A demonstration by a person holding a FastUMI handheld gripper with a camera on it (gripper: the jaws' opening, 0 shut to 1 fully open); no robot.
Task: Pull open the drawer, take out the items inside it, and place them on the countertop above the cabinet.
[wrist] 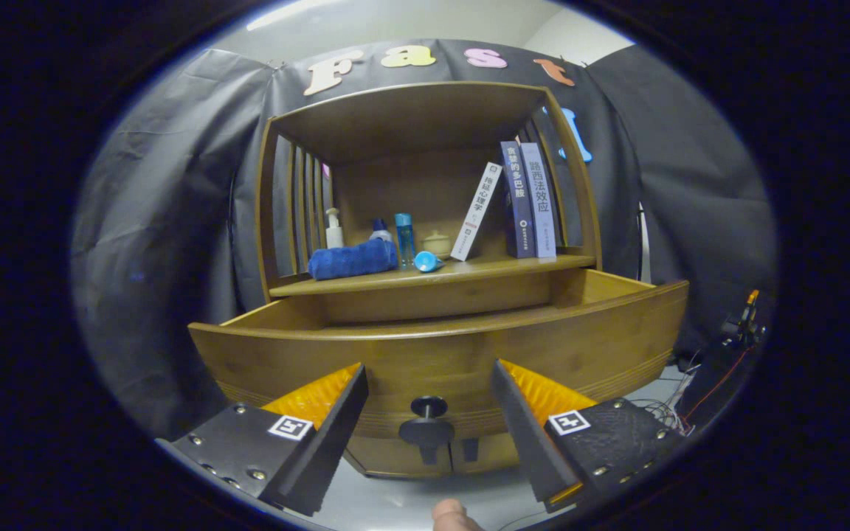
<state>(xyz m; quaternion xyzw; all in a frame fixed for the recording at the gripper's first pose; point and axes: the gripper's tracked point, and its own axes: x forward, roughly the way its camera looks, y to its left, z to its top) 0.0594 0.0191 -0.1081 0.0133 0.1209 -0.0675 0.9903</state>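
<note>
Fingertip of a person (453,515) shows nearest of all, just below the hand-held gripper (429,413), whose two fingers stand wide apart with nothing clasped between them. Between those fingers, and a little beyond them, sits the dark knob (429,407) on the drawer (440,346) front; neither finger touches it.

That drawer is already pulled out from the cabinet (425,184), its curved front standing well forward of the shelf edge, so the opening step looks done. From this low angle the drawer's inside is hidden behind its front wall, so I cannot tell what lies in it or whether anything has been lifted out.

Above the drawer, the shelf board (499,267) carries a rolled blue towel (353,259), a pump bottle (333,228), a clear blue bottle (404,237), a small cream pot (437,243) and a blue cap (427,261), with three books (521,199) to the right of the towel. Whether any of these came from the drawer cannot be judged. By my reckoning the reaching in and lifting out is yet to do.
</note>
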